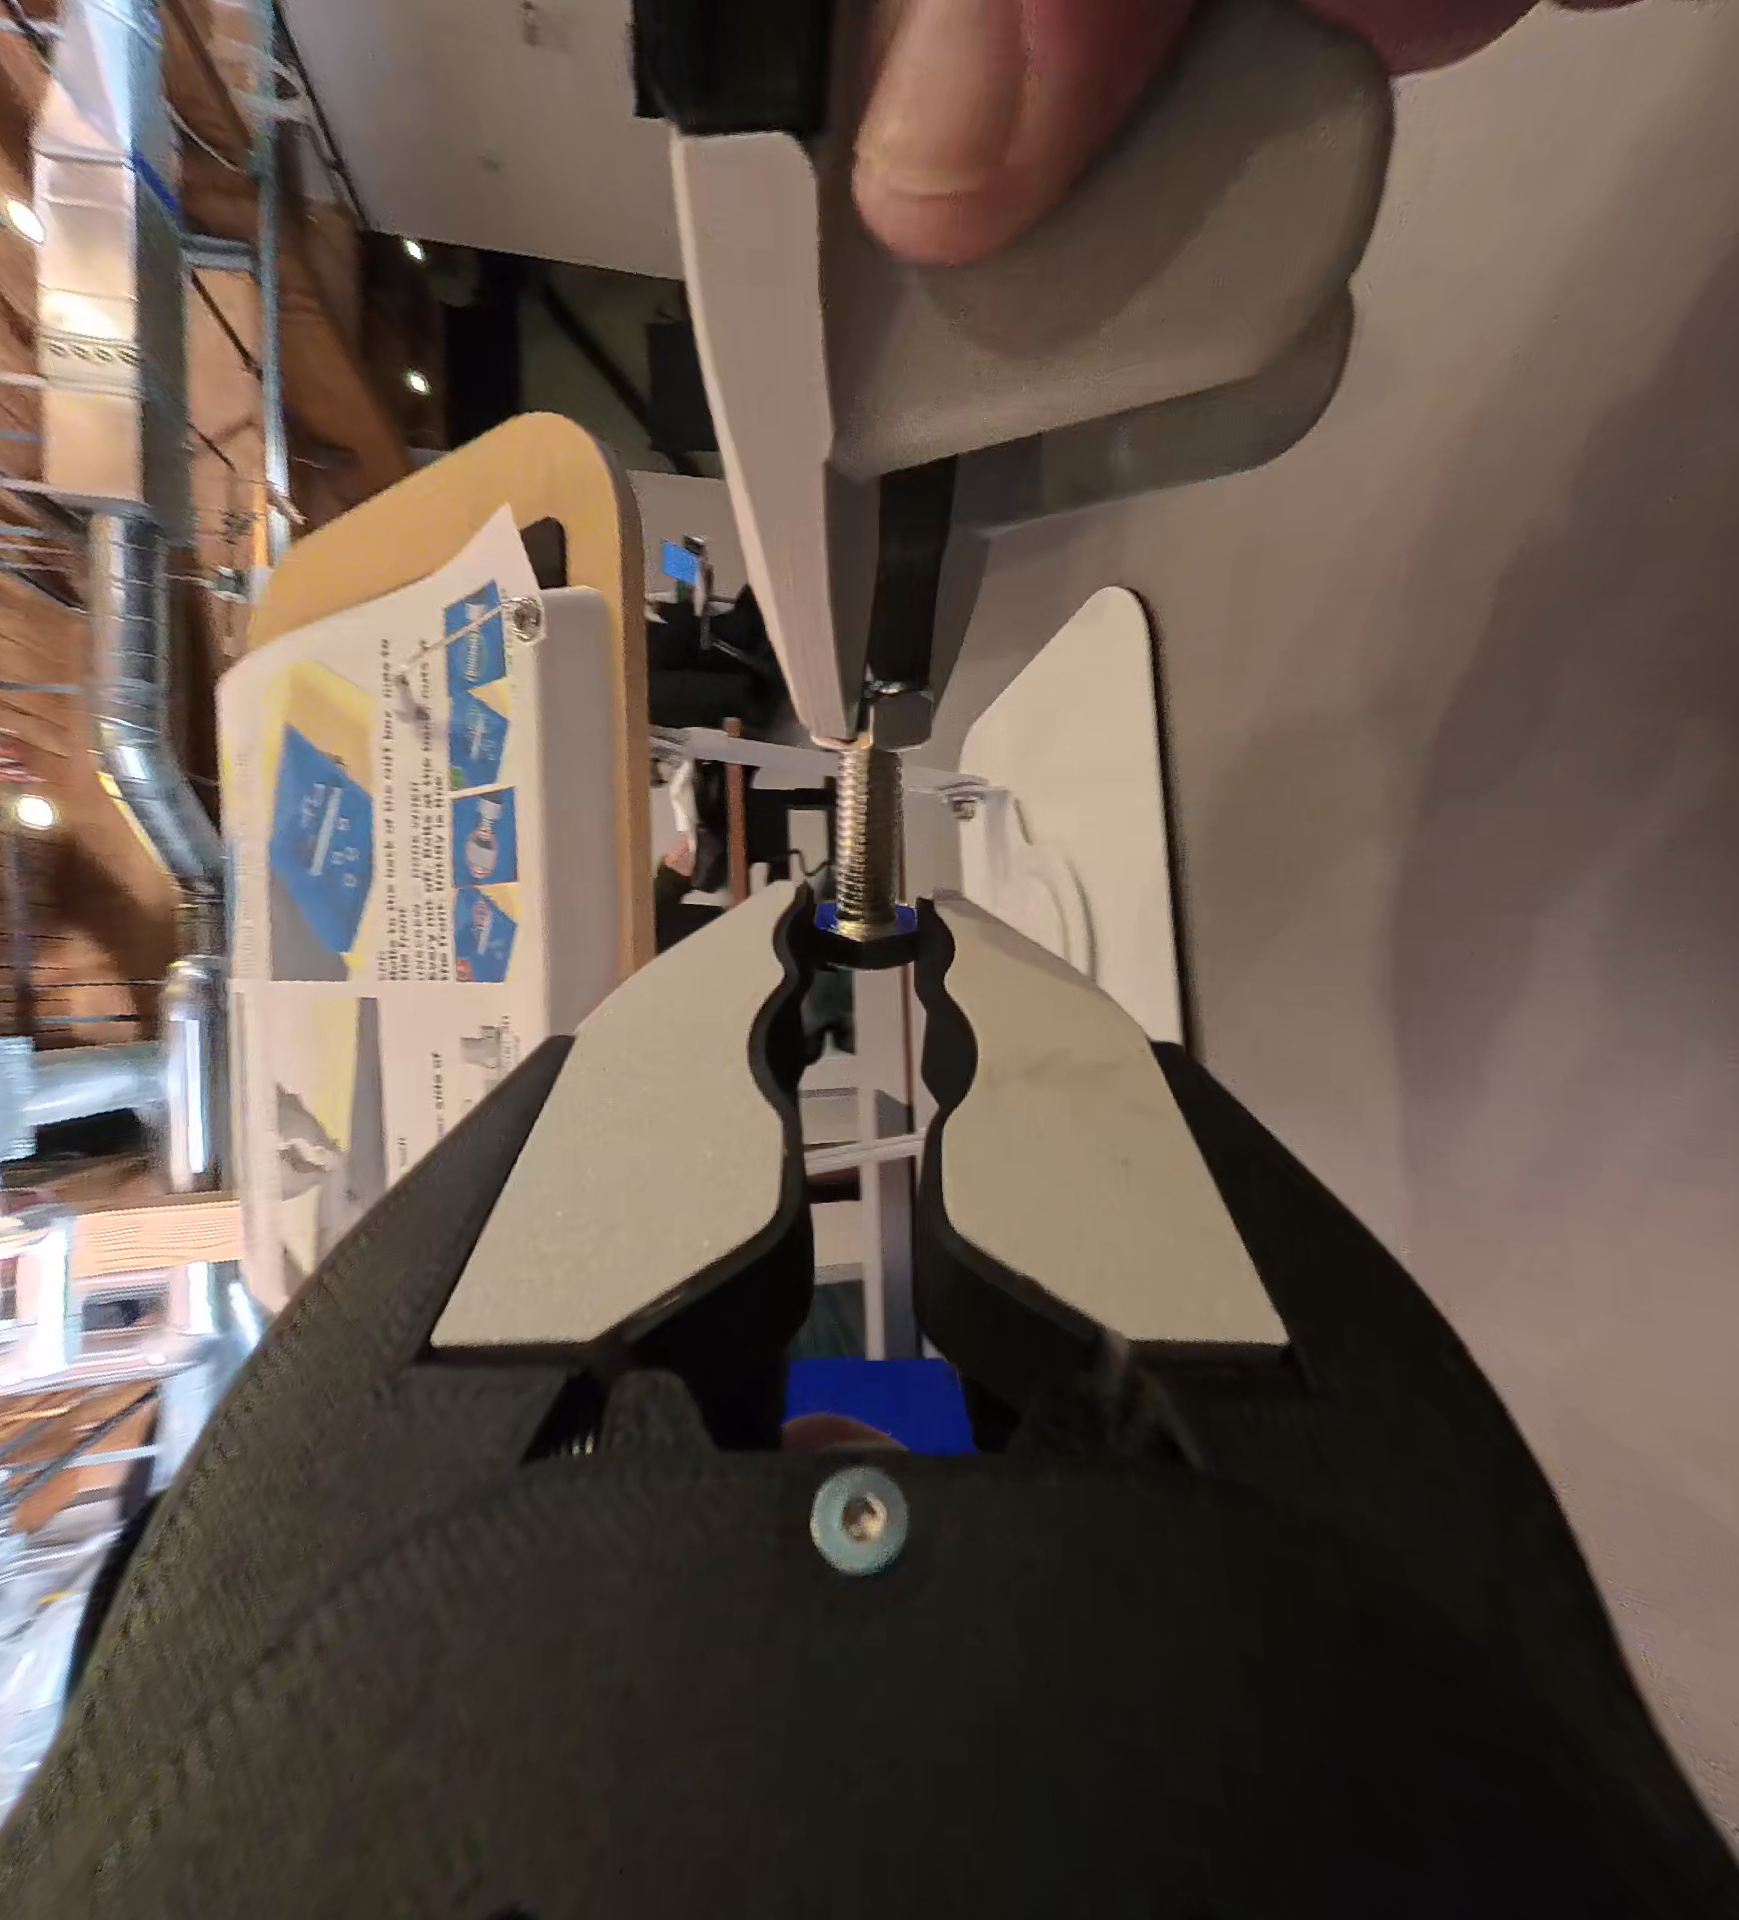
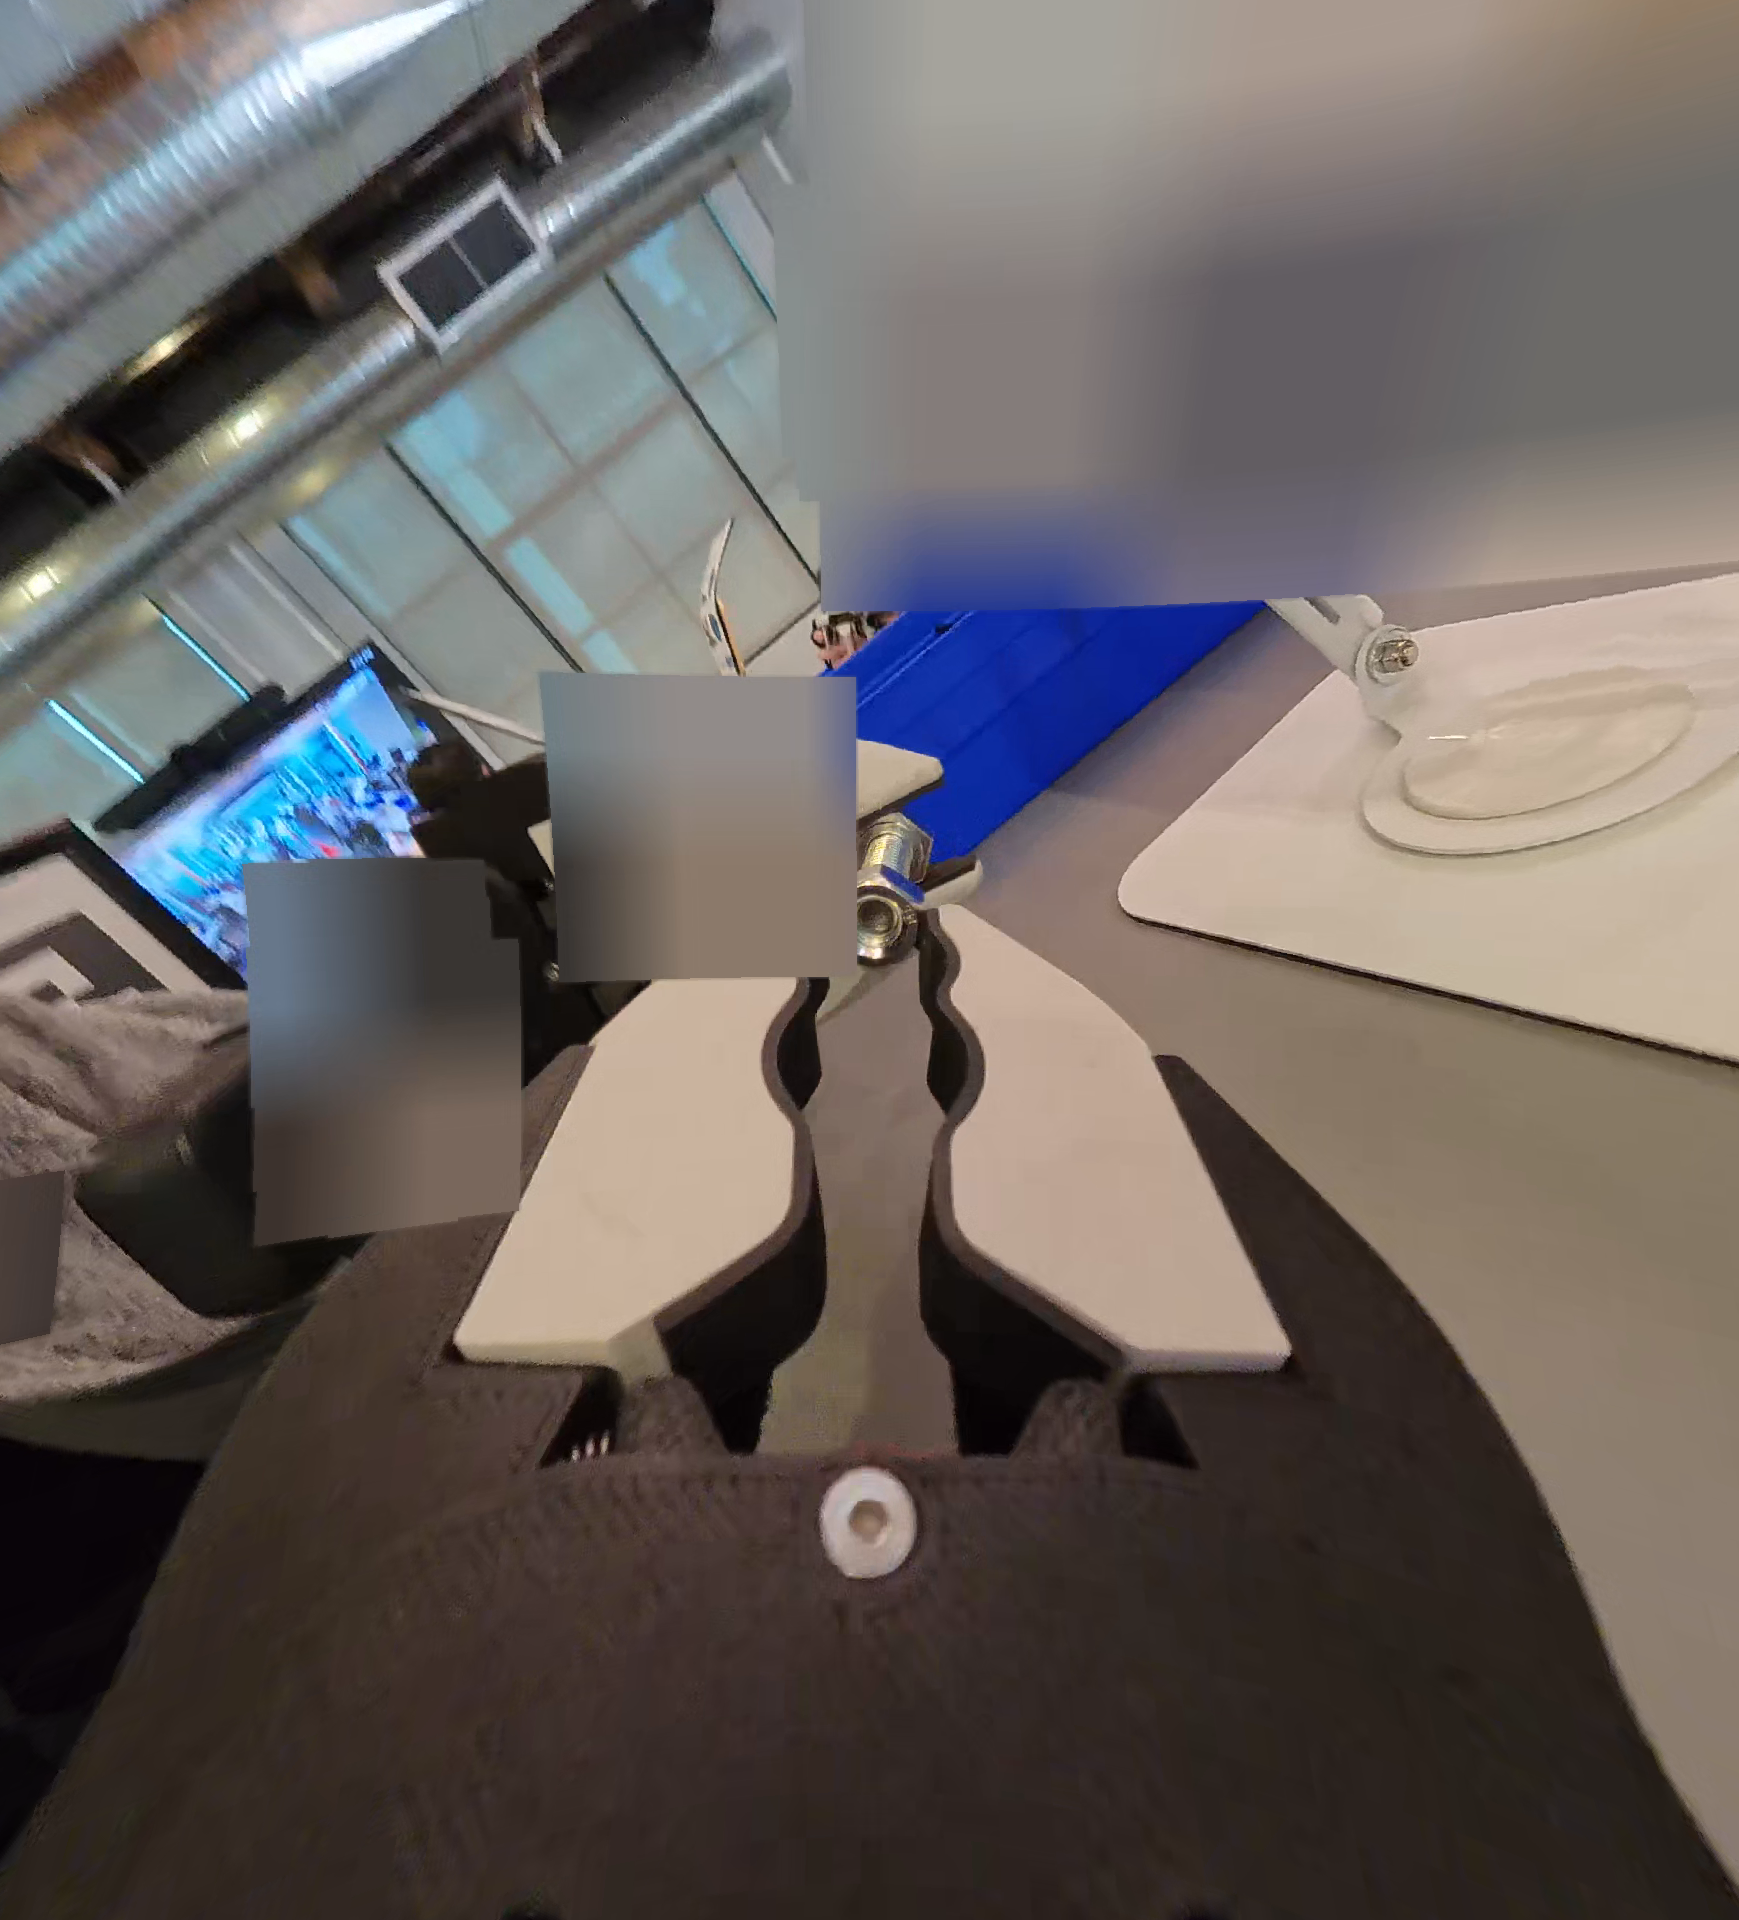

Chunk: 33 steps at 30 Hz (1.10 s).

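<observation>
1 silver threaded bolt [image 1: 863, 831] spans the gap between 2 handheld grippers above a grey table [image 1: 1519, 935]. The left gripper [image 1: 861, 925] has its fingers narrowed onto the dark, blue-marked hex nut [image 1: 862, 932] at 1 end of the bolt, both black pads touching its flats. The right gripper [image 2: 891, 920] grips the silver hex piece [image 1: 898, 715] at the bolt's other end; in its own view 1 fingertip is masked by a blur patch, while the left wrist view shows both fingertips closed on that piece. 1 thumb [image 1: 958, 135] presses on the right gripper's body. 1 white mat [image 2: 1519, 894] lies near, its rounded edge well apart from the grippers, with bare tabletop between. 1 printed instruction sheet [image 1: 377, 790] stands beyond.
</observation>
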{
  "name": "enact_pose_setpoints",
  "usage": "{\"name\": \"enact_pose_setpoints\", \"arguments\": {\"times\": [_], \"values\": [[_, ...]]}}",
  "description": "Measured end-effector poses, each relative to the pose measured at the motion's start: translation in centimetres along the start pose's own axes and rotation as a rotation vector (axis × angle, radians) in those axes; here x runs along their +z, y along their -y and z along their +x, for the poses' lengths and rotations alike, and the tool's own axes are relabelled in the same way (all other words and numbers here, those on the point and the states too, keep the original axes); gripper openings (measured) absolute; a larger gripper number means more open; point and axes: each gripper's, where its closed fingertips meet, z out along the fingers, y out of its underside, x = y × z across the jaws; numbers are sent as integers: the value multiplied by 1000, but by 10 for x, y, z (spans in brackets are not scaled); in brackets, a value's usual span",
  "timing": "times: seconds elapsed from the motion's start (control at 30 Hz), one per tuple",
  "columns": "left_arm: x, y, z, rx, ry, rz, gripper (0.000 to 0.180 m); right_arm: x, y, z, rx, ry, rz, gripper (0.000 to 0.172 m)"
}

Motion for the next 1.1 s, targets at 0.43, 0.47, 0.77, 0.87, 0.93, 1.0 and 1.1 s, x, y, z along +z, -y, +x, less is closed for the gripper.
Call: {"name": "enact_pose_setpoints", "arguments": {"times": [0.43,0.47,0.77,0.87,0.93,1.0,1.1], "values": [[4,-1,-9,48,77,22,18,1,7,0,86,25,69,17],[4,-1,-9,44,73,22,18,1,7,0,84,24,69,17],[5,-2,-7,18,56,21,18,0,9,0,64,21,71,28],[5,-2,-6,-17,37,35,17,-4,12,1,22,10,73,33],[4,-1,-5,-117,-9,68,18,-9,16,-2,-97,-1,47,37],[1,0,-7,-188,-40,105,18,-11,19,-11,-249,8,-7,44],[-2,1,-8,-333,-118,166,18,-11,16,-26,-591,1,-130,52]]}}
